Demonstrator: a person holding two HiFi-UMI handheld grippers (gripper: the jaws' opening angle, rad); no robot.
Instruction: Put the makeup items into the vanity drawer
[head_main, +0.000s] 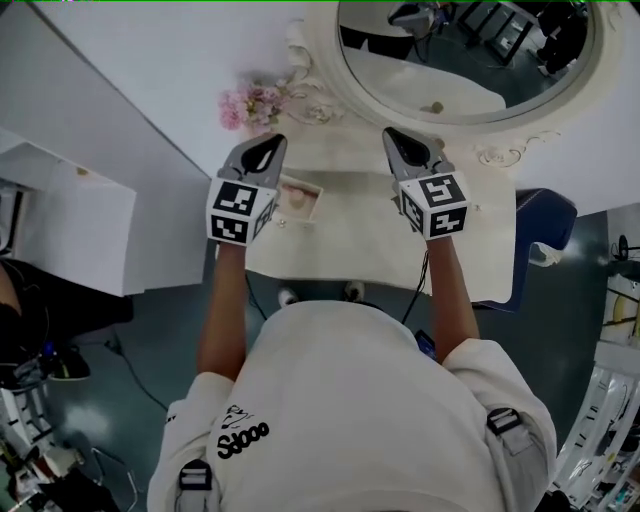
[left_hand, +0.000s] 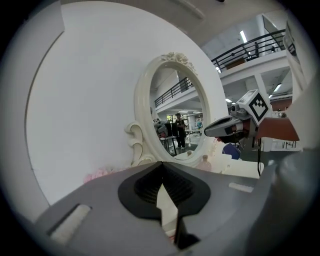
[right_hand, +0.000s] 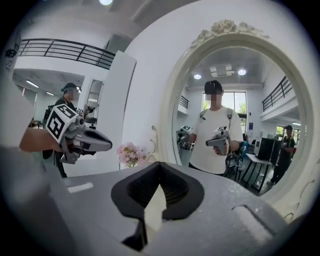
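The white vanity table (head_main: 370, 260) stands against the wall under an oval mirror (head_main: 470, 60). A small white-rimmed case with pink contents (head_main: 300, 197) lies on its top, just right of my left gripper's marker cube. My left gripper (head_main: 268, 142) is held above the table's left part, jaws shut with nothing between them (left_hand: 161, 164). My right gripper (head_main: 395, 135) hovers over the right part, below the mirror frame, also shut and empty (right_hand: 159, 164). Both point level toward the wall and mirror. No open drawer shows in any view.
Pink flowers (head_main: 250, 105) sit at the back left of the table beside the ornate mirror frame. A blue chair (head_main: 545, 215) stands right of the table. A white cabinet (head_main: 70, 230) stands on the left. Cables lie on the floor.
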